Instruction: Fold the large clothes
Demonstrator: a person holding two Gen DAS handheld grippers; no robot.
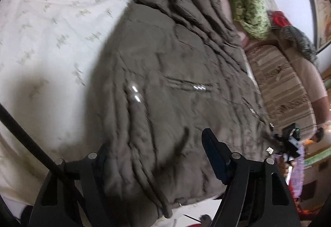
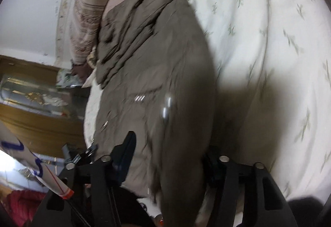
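A large grey-brown padded jacket point(image 1: 169, 73) lies on a white bedspread with small leaf prints point(image 1: 51, 36). Its near edge is lifted and bunched between the fingers of my left gripper point(image 1: 157, 156), whose jaws stand wide with the cloth between them. In the right wrist view the same jacket point(image 2: 157, 65) rises in a fold between the fingers of my right gripper point(image 2: 169, 154), also wide apart around the cloth. The left finger of the left gripper and the right finger of the right gripper are partly hidden by fabric. The other hand-held gripper shows at the right point(image 1: 289, 140).
A striped beige pillow point(image 1: 285, 86) and a green knitted blanket point(image 1: 248, 5) lie at the head of the bed. A wooden cabinet point(image 2: 31, 106) stands beside the bed. The white bedspread point(image 2: 269, 40) stretches to the right.
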